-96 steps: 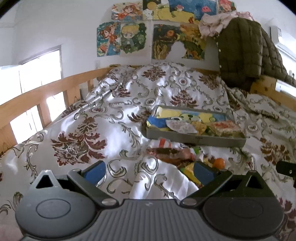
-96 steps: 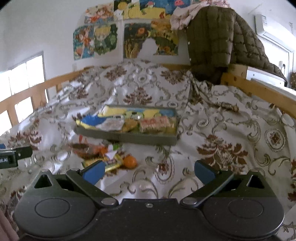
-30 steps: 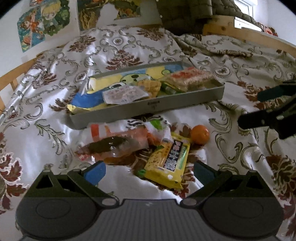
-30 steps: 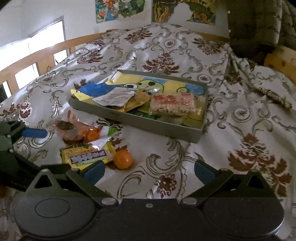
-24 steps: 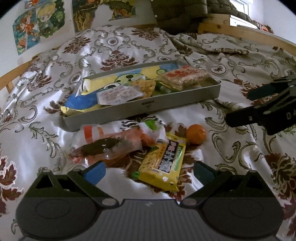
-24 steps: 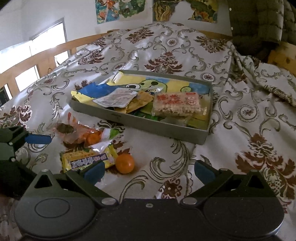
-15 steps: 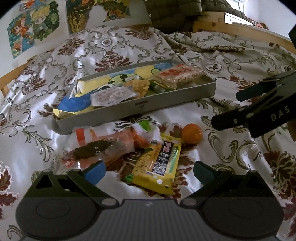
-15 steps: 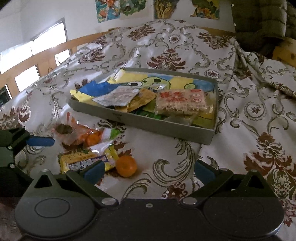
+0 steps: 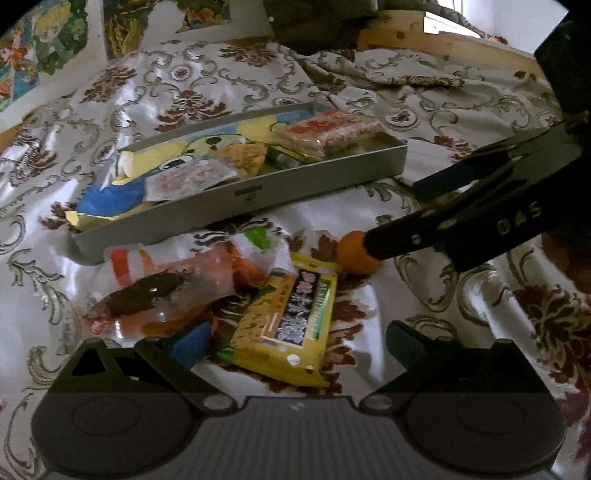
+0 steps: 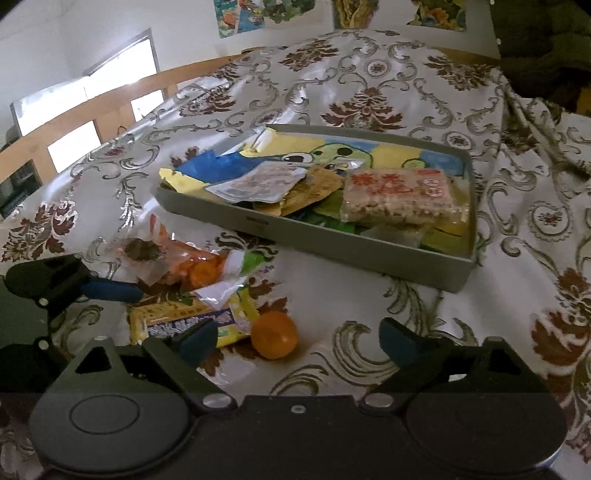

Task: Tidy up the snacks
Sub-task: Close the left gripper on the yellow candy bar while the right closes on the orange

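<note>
A grey tray (image 9: 243,195) (image 10: 369,254) holding several snack packs lies on the patterned bedspread. In front of it lie a yellow snack bar (image 9: 291,317) (image 10: 184,317), a clear packet with orange and dark contents (image 9: 166,291) (image 10: 173,262) and a small orange (image 9: 352,251) (image 10: 275,334). My left gripper (image 9: 295,339) is open, low over the yellow bar. My right gripper (image 10: 295,338) is open, with the orange between its fingers; its finger (image 9: 443,236) reaches the orange in the left wrist view.
A wooden bed rail (image 10: 92,110) runs along the left side and another (image 9: 443,44) at the far right. A dark jacket (image 10: 546,44) hangs at the head of the bed. Posters (image 10: 266,11) hang on the wall.
Both grippers have moved forward and down toward the loose snacks. The right gripper has closed in on the orange; the left has closed in on the yellow bar. Both stay open.
</note>
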The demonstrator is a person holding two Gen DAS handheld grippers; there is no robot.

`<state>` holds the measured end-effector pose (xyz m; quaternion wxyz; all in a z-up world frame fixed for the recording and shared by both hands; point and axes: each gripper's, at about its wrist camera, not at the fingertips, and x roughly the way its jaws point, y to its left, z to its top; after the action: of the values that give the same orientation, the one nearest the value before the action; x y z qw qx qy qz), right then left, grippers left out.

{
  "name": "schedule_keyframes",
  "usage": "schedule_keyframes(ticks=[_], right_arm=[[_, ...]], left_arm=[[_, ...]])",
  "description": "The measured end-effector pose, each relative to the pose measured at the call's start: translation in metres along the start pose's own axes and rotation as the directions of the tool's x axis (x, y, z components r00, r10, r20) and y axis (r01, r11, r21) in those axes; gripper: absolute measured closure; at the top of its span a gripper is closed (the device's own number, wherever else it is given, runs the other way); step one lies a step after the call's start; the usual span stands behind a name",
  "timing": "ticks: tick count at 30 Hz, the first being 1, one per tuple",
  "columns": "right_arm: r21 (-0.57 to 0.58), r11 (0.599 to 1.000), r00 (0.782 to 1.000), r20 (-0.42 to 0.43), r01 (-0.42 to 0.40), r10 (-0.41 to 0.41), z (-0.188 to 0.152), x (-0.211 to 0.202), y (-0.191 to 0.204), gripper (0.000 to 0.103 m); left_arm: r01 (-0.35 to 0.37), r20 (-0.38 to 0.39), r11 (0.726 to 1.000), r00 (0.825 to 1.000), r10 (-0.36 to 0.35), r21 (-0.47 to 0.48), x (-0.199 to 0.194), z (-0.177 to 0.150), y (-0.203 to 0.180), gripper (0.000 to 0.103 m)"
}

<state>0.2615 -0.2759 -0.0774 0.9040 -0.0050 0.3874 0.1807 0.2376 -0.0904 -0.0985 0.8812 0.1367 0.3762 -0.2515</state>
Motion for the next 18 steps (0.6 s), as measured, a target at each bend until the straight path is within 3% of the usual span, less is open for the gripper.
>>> schedule_keyframes(ticks=[8,12,18], right_arm=[[-0.019,1.0,0.999,-0.045,-0.008,0.007,-0.003,0.018,0.006,0.034],[-0.014,1.0,0.999,-0.052,-0.002,0.001,-0.003,0.025,0.003,0.046],[-0.017,1.0,0.997,-0.075,-0.025,0.024,-0.005,0.03,0.007,0.05]], left_arm=[[0.03,-0.021,0.999,0.999,-0.031,-0.045,0.007,0.006,0.011,0.014],[0.0,-0.03,1.0,1.0,0.0,0.001,0.012,0.006,0.009,0.02],[-0.028,-0.026,0.995,0.999,0.031,0.098,0.015,0.006,-0.004,0.025]])
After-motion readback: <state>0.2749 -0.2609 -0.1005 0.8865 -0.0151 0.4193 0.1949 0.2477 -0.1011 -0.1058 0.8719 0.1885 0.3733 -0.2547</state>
